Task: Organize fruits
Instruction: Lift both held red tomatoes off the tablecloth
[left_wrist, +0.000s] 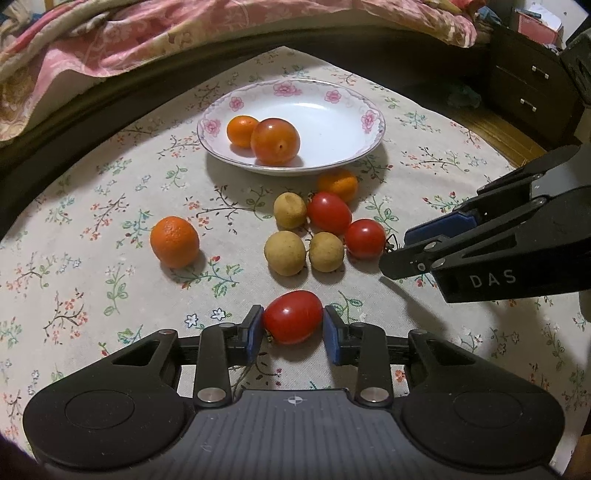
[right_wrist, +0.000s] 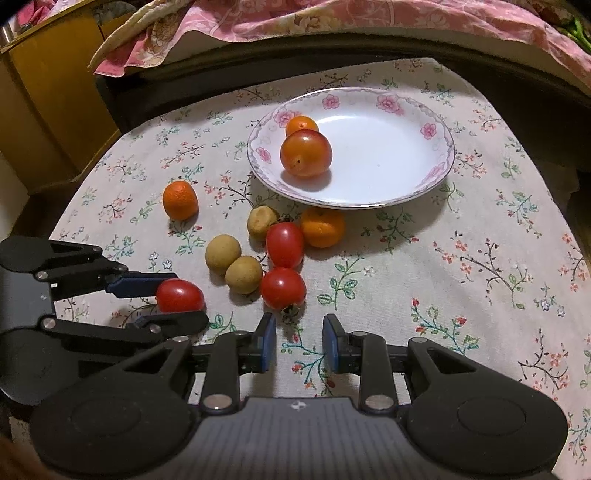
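My left gripper (left_wrist: 293, 330) is shut on a red cherry tomato (left_wrist: 293, 316), low over the floral tablecloth; the right wrist view shows that tomato (right_wrist: 180, 295) between the left gripper's fingers too. My right gripper (right_wrist: 299, 343) is open and holds nothing, just short of another cherry tomato (right_wrist: 282, 288). In the left wrist view the right gripper (left_wrist: 397, 251) sits beside that tomato (left_wrist: 365, 238). A third tomato (left_wrist: 328, 213), three longans (left_wrist: 285, 253) and two mandarins (left_wrist: 173, 242) (left_wrist: 338, 184) lie loose. The flowered plate (left_wrist: 332, 122) (right_wrist: 388, 155) holds a mandarin (left_wrist: 242, 130) and an orange-red round fruit (left_wrist: 275, 140).
A bed with a pink floral quilt (left_wrist: 147, 33) and a dark frame runs along the far table edge. Dark drawers (left_wrist: 528, 92) stand at the right, a yellow cabinet (right_wrist: 44, 110) at the left. Bare cloth (right_wrist: 480, 277) lies right of the fruit cluster.
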